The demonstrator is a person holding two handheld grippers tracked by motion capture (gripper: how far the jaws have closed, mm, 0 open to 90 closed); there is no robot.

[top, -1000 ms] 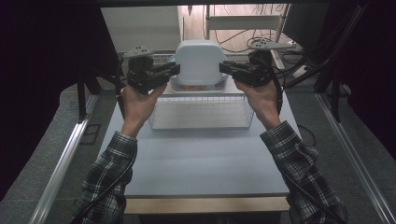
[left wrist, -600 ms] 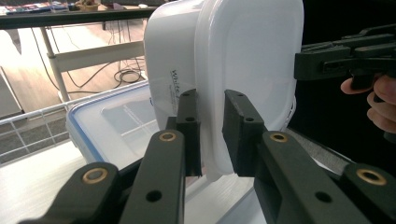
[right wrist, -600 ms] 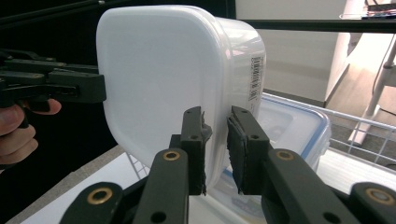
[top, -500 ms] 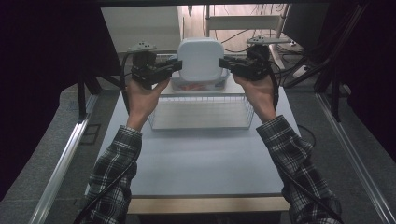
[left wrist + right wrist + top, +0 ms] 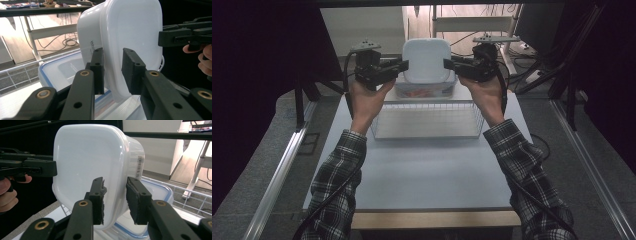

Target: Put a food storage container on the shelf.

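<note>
Two grippers hold one white tub (image 5: 426, 60) above the desk's (image 5: 422, 165) far edge. Left gripper (image 5: 402, 66): jaws narrowly apart, clamped on the tub's left rim. Right gripper (image 5: 449, 64): likewise on the right rim. Lidded box (image 5: 424, 89) beneath, behind the wire basket (image 5: 428, 120), largely hidden. The tub sits higher than a second ago.

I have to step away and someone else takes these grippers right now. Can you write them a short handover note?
Left gripper: shut on the left rim of the white container.
Right gripper: shut on its right rim.
The white container is held up between both, lid toward the camera, above a blue-rimmed lidded box behind the wire basket.
Done: container gripped and lifted.
Left: probably setting it down; where is not evident. Keep both grips even so it does not slip.
</note>
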